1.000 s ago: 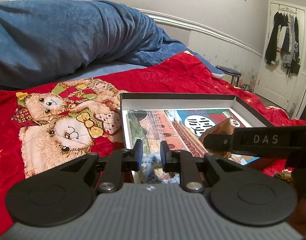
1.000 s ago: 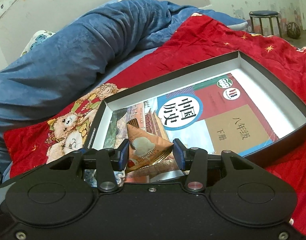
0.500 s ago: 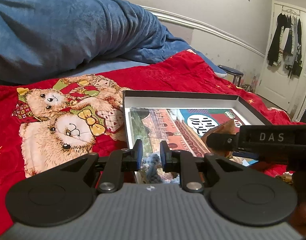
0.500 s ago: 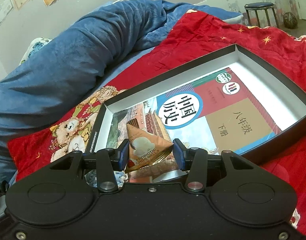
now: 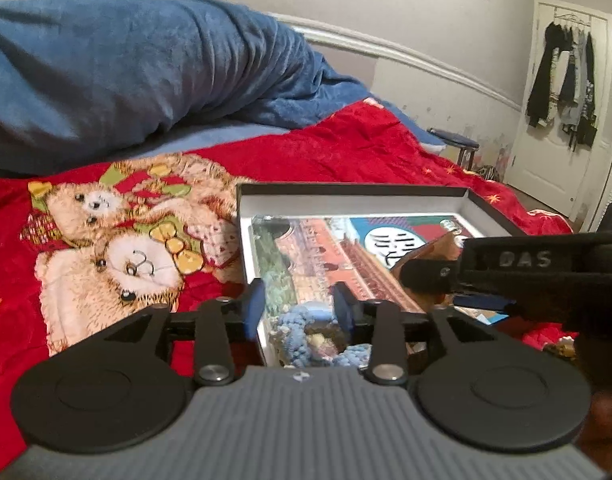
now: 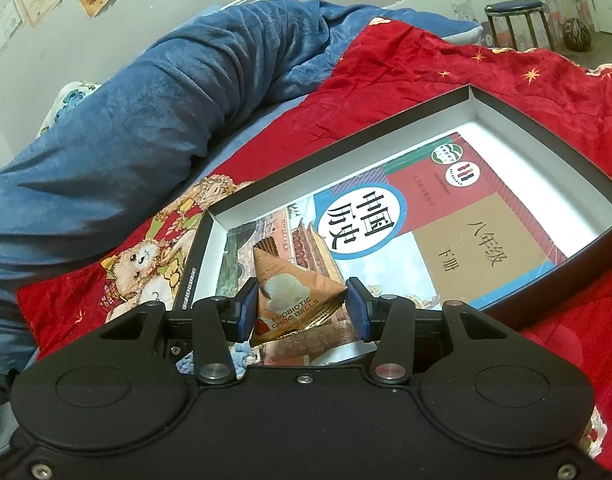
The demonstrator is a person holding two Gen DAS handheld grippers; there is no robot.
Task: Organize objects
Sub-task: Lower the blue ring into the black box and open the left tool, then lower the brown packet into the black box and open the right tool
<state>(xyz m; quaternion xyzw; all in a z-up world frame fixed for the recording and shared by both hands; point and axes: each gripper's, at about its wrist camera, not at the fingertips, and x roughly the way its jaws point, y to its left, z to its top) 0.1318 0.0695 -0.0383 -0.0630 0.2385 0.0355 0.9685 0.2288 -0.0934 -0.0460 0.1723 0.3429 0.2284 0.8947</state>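
**Left wrist view: jaws parting over a blue toy while the right grips a snack pouch**

In the left wrist view, the left gripper (image 5: 298,309) hung at lower centre, its jaws opening. Between them, no longer pressed, lay a fluffy blue-and-brown knitted toy (image 5: 306,336) in the near corner of the shallow black cardboard box with white inner walls (image 5: 346,190). A glossy picture-covered textbook (image 5: 326,252) lay flat on the box floor. The right gripper's body came in from the right edge, with the pouch's brown tip ahead of it. A red plush blanket printed with teddy bears (image 5: 117,240) covered the bed.

In the right wrist view, the right gripper (image 6: 301,308) sat at lower centre, partly closed, its blue pads pressing both sides of an orange triangular foil pouch labelled as chocolate balls (image 6: 289,292). The pouch was held above the textbook's (image 6: 446,232) lower-left part, inside the box (image 6: 546,120). A bit of the blue toy (image 6: 237,356) showed below the left pad.

The risks, as I judged them: the two grippers were close together, so lowering the pouch could knock the freed toy or the other gripper; a slick foil pouch might slip or crush; and the soft bedding could let the box tip under a push.
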